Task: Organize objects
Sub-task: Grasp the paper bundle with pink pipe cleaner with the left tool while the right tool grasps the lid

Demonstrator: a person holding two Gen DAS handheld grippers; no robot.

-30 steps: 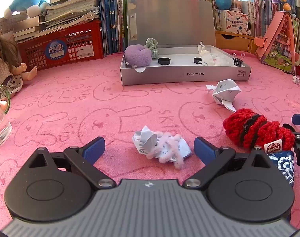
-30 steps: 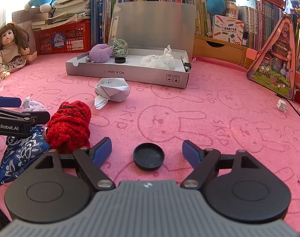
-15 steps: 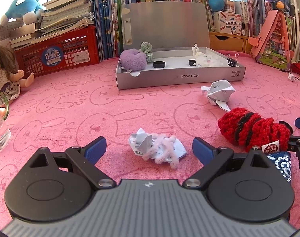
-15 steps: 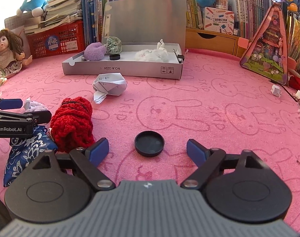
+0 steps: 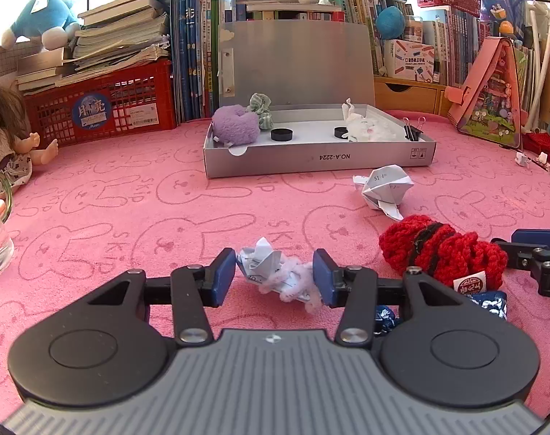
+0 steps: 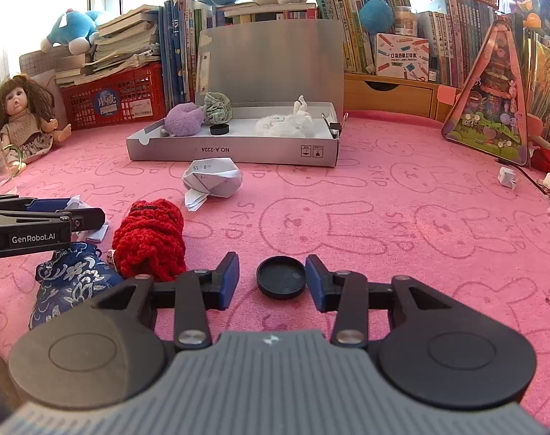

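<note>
The left tongs (image 5: pixel 274 278) have just been closing on the crumpled paper scrap with the pale pink fuzzy cord (image 5: pixel 278 277); both blue pads now touch it, one on each side, so it looks gripped where it lies on the pink rabbit-print cloth (image 5: pixel 137 203) of the bench. The scrap sits dead centre between the pads, its longer run going crosswise from pad to pad.

The right tongs (image 6: pixel 272 280) have also just been closing, around the black round cap (image 6: pixel 281 277); the cap lies flat on the cloth, off centre toward the right pad, which touches or all but touches its rim, while a clear gap shows at the left pad; so these tongs stand narrow but do not yet pinch it.

Both tools point forward and somewhat downward, side by side, the left one visible at the left edge of the right view. The open grey cardboard box (image 5: pixel 311 156), the likely place for both pieces, lies straight ahead and well apart, slightly nearer the left hand's line; between it and the tongs lie a folded white paper ball (image 5: pixel 383 185) and a red knitted bundle (image 5: pixel 438 250); a lift clear of those seems needed.
</note>
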